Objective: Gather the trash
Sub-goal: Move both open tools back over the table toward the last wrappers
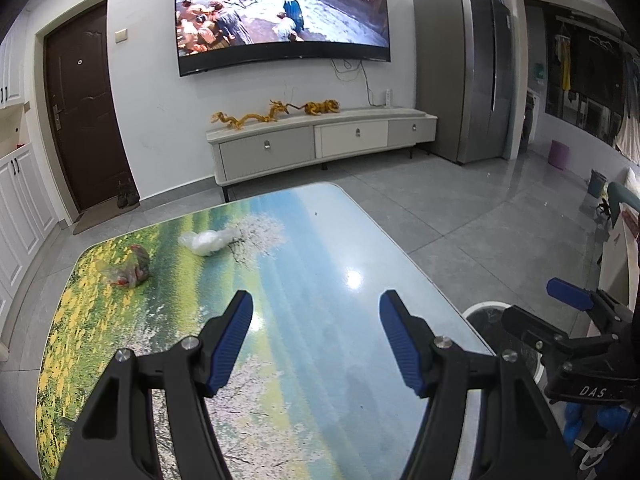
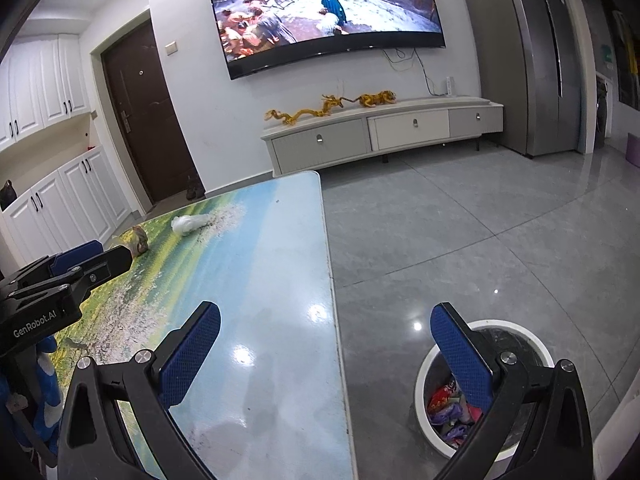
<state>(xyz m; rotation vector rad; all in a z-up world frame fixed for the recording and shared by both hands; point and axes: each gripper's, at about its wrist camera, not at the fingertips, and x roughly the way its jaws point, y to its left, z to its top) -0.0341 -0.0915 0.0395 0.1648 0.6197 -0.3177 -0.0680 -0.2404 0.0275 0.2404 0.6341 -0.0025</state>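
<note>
Two pieces of trash lie on the far left part of the landscape-printed table [image 1: 320, 280]: a crumpled white plastic bag [image 1: 208, 241] [image 2: 188, 224] and a reddish-brown crumpled bag [image 1: 132, 266] [image 2: 136, 240]. My left gripper [image 1: 316, 304] hangs open over the table's near half, well short of both bags, nothing between its blue pads. My right gripper [image 2: 326, 318] is open too, straddling the table's right edge. One of its fingers is above a white-rimmed trash bin [image 2: 532, 338] [image 1: 480, 308] on the floor, which holds colourful wrappers [image 2: 448, 404].
Grey tiled floor [image 2: 460, 240] stretches right of the table. A low TV cabinet [image 1: 320, 144] stands under a wall TV [image 1: 280, 12], with a brown door [image 1: 84, 108] to the left and a grey fridge [image 1: 460, 68] to the right. White cupboards [image 2: 60, 196] line the left wall.
</note>
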